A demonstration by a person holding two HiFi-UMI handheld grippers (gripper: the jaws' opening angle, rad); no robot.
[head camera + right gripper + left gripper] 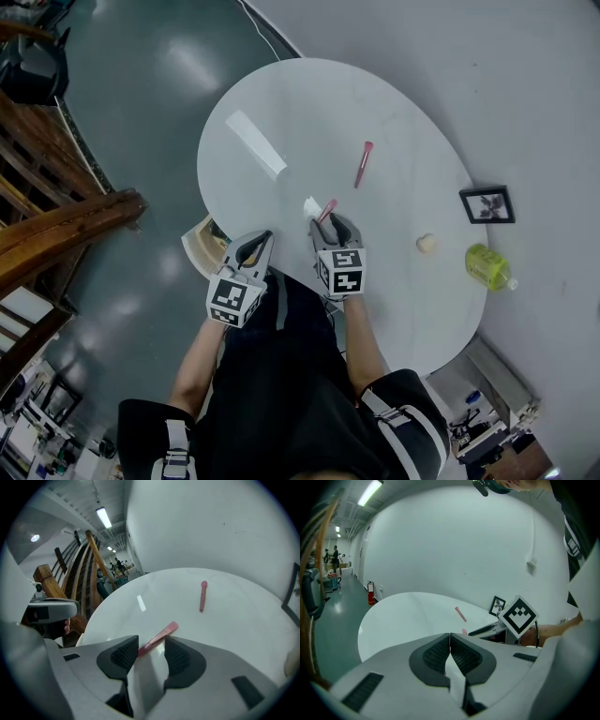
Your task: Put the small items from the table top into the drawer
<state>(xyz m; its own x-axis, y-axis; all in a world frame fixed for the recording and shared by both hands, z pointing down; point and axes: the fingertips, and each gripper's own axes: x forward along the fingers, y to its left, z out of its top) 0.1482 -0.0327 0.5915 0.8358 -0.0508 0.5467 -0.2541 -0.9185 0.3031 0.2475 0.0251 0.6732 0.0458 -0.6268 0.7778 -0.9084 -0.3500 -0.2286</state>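
The right gripper [151,646] stands open over the near part of the worktop [309,103]. Its pads are apart, and a thin pink stick [159,637] lies slantwise between them, one end close to the left pad and the other poking out past the tips. The pads are not pressing on it. The left gripper [450,637] is closed with its pads meeting at the tip and, as far as its own view lets me tell, nothing between them. It hangs off the worktop's edge, above the open drawer [202,242].

The slant is the main worry. If the pads come together on a stick lying crosswise, they may catch only one end, so it swivels or flicks away toward the edge. It is also thin and flat on a smooth surface — the pads could close above it and miss. A small white piece [310,205] just beside the tips could get pushed along. A second pink stick [363,163] lies farther out, untouched.
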